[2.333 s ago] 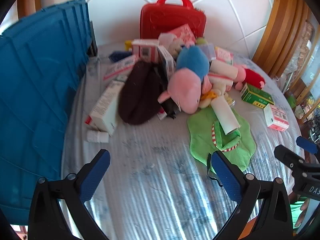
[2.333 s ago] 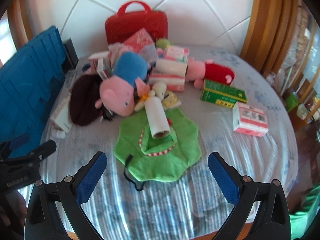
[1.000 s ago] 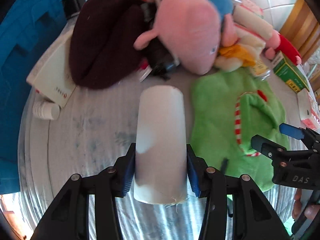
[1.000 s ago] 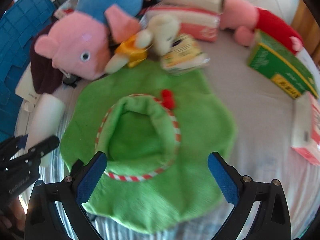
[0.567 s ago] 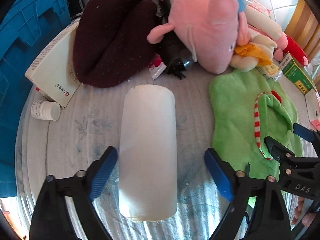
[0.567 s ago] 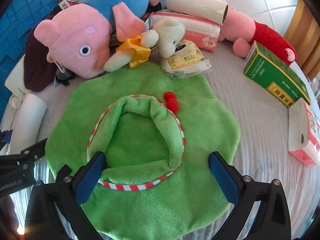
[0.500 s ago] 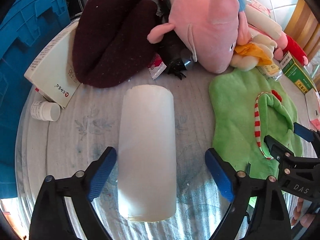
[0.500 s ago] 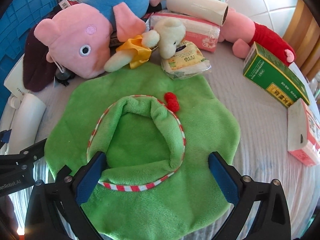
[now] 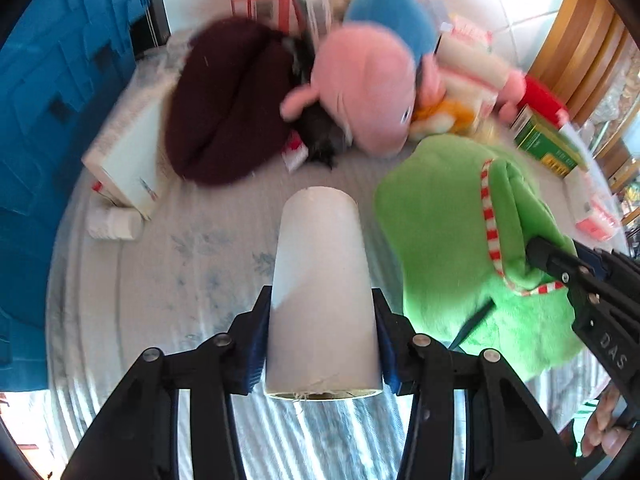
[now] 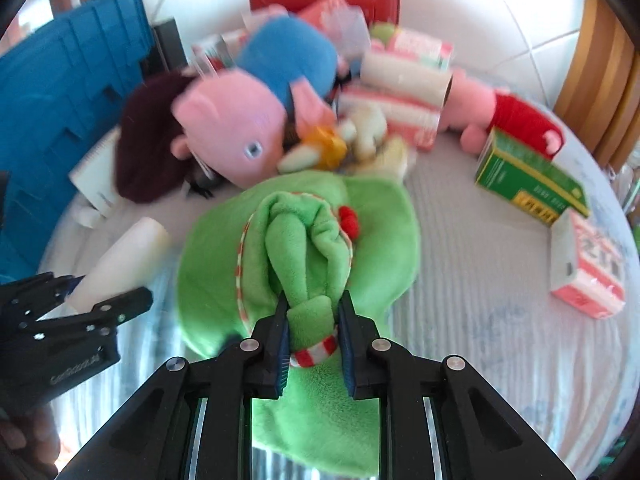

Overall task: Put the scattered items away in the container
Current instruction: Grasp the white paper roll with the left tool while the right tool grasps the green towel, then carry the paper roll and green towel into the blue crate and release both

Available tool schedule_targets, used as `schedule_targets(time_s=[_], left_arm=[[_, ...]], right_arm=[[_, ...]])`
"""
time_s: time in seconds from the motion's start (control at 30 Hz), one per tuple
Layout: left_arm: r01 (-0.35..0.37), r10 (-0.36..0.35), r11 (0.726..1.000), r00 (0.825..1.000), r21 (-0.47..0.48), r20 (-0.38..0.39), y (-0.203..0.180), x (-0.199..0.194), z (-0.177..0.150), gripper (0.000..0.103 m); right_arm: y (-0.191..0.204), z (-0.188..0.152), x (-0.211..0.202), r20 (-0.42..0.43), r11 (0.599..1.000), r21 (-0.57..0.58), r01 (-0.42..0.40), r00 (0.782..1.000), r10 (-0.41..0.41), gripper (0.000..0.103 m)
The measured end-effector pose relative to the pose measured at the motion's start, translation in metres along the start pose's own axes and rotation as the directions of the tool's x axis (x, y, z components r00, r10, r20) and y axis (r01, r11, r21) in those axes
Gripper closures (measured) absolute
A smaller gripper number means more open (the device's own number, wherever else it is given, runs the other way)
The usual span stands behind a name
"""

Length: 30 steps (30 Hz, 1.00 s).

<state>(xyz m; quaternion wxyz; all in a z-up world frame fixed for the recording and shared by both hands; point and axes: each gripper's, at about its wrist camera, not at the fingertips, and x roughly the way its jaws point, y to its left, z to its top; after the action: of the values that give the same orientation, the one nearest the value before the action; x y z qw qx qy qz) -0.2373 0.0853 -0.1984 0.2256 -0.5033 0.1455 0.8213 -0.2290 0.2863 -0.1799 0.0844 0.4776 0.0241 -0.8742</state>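
- Left wrist view: left gripper (image 9: 320,314) pinching the white cardboard-cored paper roll (image 9: 320,280), jaws just closed in from a wider spread, one pad pressed on each flank.
- Long axis of the roll running straight out along the fingers, far end aimed at the heap of toys, near end poking back past the pads. Gripped low on its length, so likely to wag when swung.
- Blue ribbed plastic crate (image 9: 60,100) filling the whole left edge, hard by the pale striped tablecloth (image 9: 192,264). Destination off to the left, then, and judged nearer to this hand than to the other.
- Over on the right, right gripper (image 9: 560,258) buried in the green plush cloth with red-and-white striped trim (image 9: 440,208), just beside the roll but not touching it.
- Right wrist view: right jaws just snapped together, close-set on a bunched fold and trim of the green cloth, the rest of the fabric hanging and spreading ahead and below.
- Crate again at far left here, beyond the left gripper and its roll. Right hand's path to it crossing behind or over the left, so roll first, cloth after, looks the sensible order.
- Whether roll and cloth are fully clear of the table: not possible to tell from either view.
- Pink-and-blue plush pig (image 10: 240,128) and green carton (image 10: 528,180) waiting on the table, untouched.
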Motion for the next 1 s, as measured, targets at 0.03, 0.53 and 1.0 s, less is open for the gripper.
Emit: schedule_targets(time_s=[0.03, 0.53, 1.0], left_arm=[[0.005, -0.005, 1.000, 1.000, 0.006, 0.020, 0.000, -0.010, 0.002, 0.058], [0.028, -0.047, 0.997, 0.950, 0.067, 0.309, -0.006, -0.129, 0.010, 0.058], [-0.119, 0.123, 0.992, 0.894, -0.036, 0.432, 0.037, -0.218, 0.034, 0.058]], right_arm=[[0.002, -0.002, -0.009, 0.020, 1.000, -0.004, 0.002, 1.000, -0.001, 0.083], [0.068, 0.027, -0.109, 0.293, 0.995, -0.088, 0.042, 0.956, -0.014, 0.083], [0.122, 0.091, -0.179, 0.481, 0.966, -0.255, -0.046, 0.861, 0.168, 0.083]])
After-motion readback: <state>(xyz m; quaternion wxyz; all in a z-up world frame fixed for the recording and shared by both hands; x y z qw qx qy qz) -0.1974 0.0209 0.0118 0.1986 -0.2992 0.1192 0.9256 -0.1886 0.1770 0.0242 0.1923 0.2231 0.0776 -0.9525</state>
